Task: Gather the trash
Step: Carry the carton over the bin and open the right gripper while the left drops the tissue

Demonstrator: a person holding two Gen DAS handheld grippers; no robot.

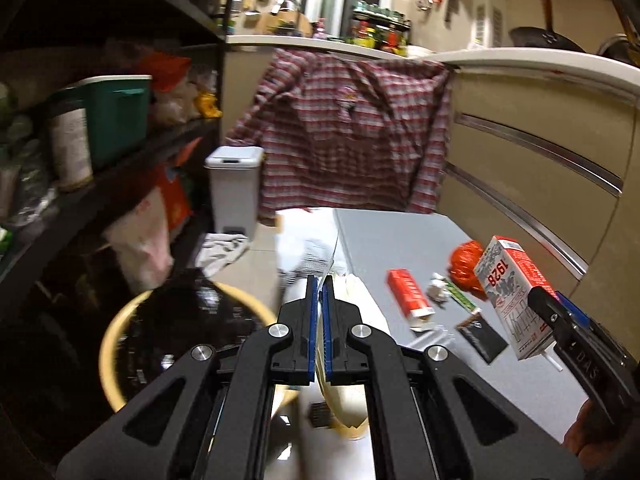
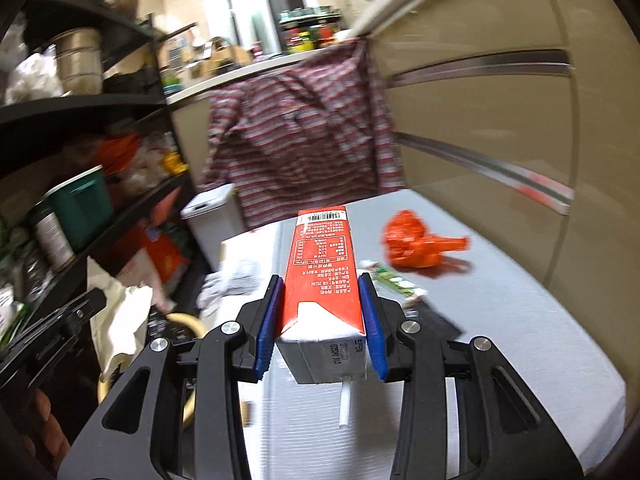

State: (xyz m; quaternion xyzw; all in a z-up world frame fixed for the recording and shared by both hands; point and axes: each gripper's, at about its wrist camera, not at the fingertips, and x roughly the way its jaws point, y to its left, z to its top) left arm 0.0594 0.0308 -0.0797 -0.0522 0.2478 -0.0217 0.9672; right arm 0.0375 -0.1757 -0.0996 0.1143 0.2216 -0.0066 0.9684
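My right gripper (image 2: pixel 320 280) is shut on a red and white drink carton (image 2: pixel 320 276) with a white straw, held above the grey table (image 2: pixel 500 320). From the left wrist view the carton (image 1: pixel 508 280) and right gripper (image 1: pixel 560 312) sit at the right. My left gripper (image 1: pixel 320 284) is shut on a thin cream paper wrapper (image 1: pixel 348 396), beside a yellow-rimmed bin with a black liner (image 1: pixel 180 340). The wrapper (image 2: pixel 124 316) hangs by the left gripper (image 2: pixel 52 328). On the table lie an orange crumpled bag (image 1: pixel 466 264), a small red box (image 1: pixel 408 294), a paper ball (image 1: pixel 438 288), a green wrapper (image 1: pixel 460 298) and a black sachet (image 1: pixel 480 336).
Black shelving (image 1: pixel 120 168) packed with containers lines the left. A white lidded bin (image 1: pixel 234 184) stands on the floor beside a plaid shirt (image 1: pixel 344 132) draped over the counter. Cabinet drawers (image 1: pixel 540 152) close the right side. A cloth (image 1: pixel 224 248) lies on the floor.
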